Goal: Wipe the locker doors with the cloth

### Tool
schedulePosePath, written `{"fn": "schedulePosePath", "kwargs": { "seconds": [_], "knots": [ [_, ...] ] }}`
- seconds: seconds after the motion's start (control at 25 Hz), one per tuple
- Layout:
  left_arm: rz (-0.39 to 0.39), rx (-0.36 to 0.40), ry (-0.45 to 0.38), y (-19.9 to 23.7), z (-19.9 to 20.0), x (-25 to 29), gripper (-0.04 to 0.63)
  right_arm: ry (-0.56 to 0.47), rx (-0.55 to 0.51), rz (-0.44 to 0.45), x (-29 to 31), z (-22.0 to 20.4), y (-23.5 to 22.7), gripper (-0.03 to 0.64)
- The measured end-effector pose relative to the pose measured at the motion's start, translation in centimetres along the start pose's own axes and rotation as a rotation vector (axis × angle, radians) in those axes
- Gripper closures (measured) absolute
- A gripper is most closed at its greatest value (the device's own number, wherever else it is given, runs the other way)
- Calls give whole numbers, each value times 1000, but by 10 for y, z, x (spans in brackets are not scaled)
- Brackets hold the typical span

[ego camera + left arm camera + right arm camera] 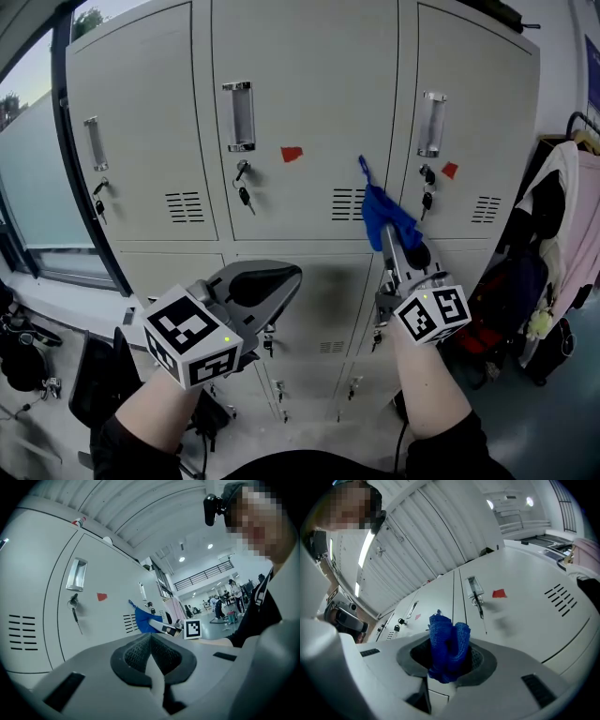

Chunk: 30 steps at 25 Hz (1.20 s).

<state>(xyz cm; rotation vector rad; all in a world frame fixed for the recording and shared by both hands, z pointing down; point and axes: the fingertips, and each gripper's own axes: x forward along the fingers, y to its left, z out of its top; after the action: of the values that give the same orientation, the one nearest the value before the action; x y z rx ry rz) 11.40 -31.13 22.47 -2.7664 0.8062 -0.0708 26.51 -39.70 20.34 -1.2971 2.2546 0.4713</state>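
A row of pale grey locker doors (309, 103) faces me, each with a chrome handle (238, 115) and hanging keys. My right gripper (387, 234) is shut on a bunched blue cloth (384, 214), held up close to the seam between the middle and right doors; whether cloth and metal touch, I cannot tell. In the right gripper view the cloth (448, 645) fills the jaws. My left gripper (279, 279) hangs lower at the left, jaws shut on nothing, in front of the lower lockers; its pads (151, 656) meet.
Red stickers (292, 154) mark the middle and right doors. Clothes hang on a rack (567, 216) at the right, with a red-and-black bag (497, 305) below. A window (37, 178) lies at the left, and dark gear (28, 352) sits on the floor.
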Motion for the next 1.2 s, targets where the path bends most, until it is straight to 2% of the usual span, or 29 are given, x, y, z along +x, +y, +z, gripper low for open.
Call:
{"fn": "schedulePosePath", "kwargs": {
  "seconds": [0.24,0.48,0.84,1.04,1.2],
  "knots": [
    [-8,-3,-31,-6,6,-39,588,1,-17,-9,-4,18,31,514],
    [-28,-11,-49,-13,13,-106,588,24,-29,-15,-14,32,105,514],
    [-108,-96,-70,-32,-20,-206,588,151,-11,22,-56,5,249,514],
    [-134,-148,-69,-45,-41,-229,588,247,5,58,-80,-15,302,514],
    [-117,-149,-47,-64,-49,-230,588,331,17,115,-98,-22,325,514]
  ]
}}
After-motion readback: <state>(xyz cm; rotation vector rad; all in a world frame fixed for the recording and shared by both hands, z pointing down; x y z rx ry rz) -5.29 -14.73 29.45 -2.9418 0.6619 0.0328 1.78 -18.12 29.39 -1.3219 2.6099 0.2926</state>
